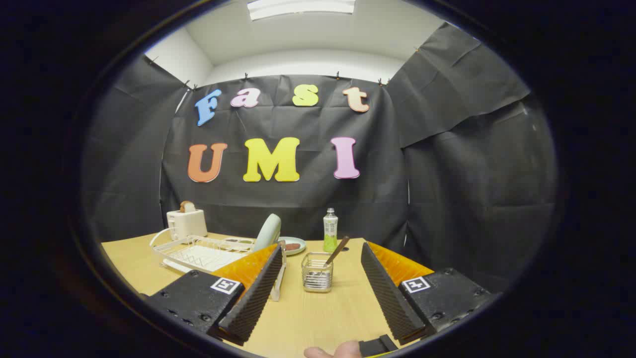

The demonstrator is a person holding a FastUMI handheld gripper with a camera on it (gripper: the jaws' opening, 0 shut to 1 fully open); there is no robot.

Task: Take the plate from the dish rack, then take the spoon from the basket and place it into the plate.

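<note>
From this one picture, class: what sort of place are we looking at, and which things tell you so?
Probably a staged kitchen set in a recording booth, not a real kitchen: black cloth walls hang around a wooden table holding a dish rack, a toaster and a wire basket. The open gripper faces the basket.

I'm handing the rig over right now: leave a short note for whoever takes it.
Tongs: open, holding nothing, aimed at the basket.
Plate: standing on edge in the dish rack, beyond the left finger.
Spoon: handle leaning out of the wire basket, on the table between the fingers.
Done: nothing yet.
Left: take the plate out, then move the spoon into it.
</note>
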